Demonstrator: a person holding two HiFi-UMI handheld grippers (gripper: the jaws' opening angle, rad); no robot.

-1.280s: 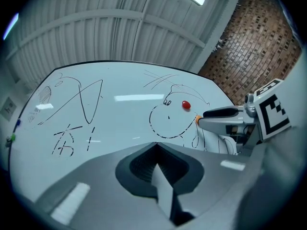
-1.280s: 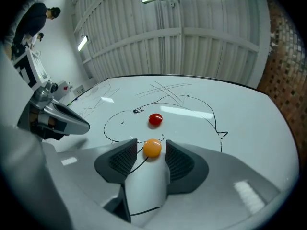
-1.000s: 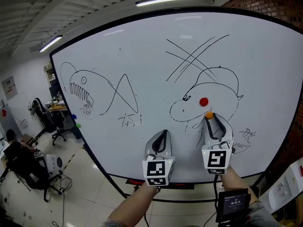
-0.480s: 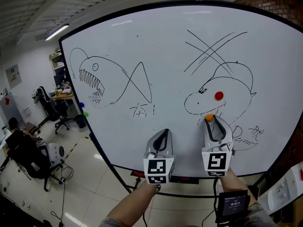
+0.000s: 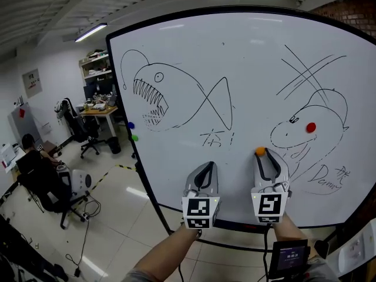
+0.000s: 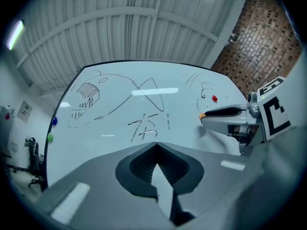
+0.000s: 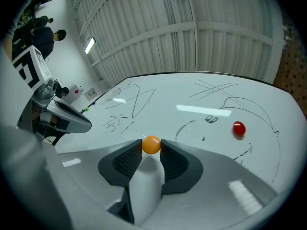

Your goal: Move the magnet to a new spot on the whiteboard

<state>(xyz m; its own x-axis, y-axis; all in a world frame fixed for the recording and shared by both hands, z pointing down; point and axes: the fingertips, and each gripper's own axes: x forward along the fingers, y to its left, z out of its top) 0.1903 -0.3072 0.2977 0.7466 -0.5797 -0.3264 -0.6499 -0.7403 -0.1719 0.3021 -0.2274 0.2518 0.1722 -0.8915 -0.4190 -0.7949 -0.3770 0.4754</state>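
Note:
An orange ball magnet (image 5: 259,151) sits pinched between the tips of my right gripper (image 5: 264,153), which is shut on it. In the right gripper view the orange magnet (image 7: 151,144) is in front of the whiteboard (image 7: 158,116), left of the dinosaur drawing; whether it touches the board I cannot tell. A red magnet (image 5: 311,127) stays stuck on the dinosaur sketch on the whiteboard (image 5: 247,69). My left gripper (image 5: 206,165) is beside the right one, shut and empty, its jaws together (image 6: 156,145). The left gripper view shows the right gripper (image 6: 225,119) carrying the orange magnet (image 6: 202,115).
A blue magnet (image 5: 130,124) and a green magnet (image 5: 134,137) cling to the board's left edge by the fish drawing. Office chairs (image 5: 76,131), a desk (image 5: 100,110) and a seated person (image 5: 29,157) are at the left. A brick wall (image 5: 352,7) rises behind the board's right side.
Both grippers have moved left along the board. The orange magnet has gone with the right gripper from under the dinosaur's chin to a spot left of the dinosaur.

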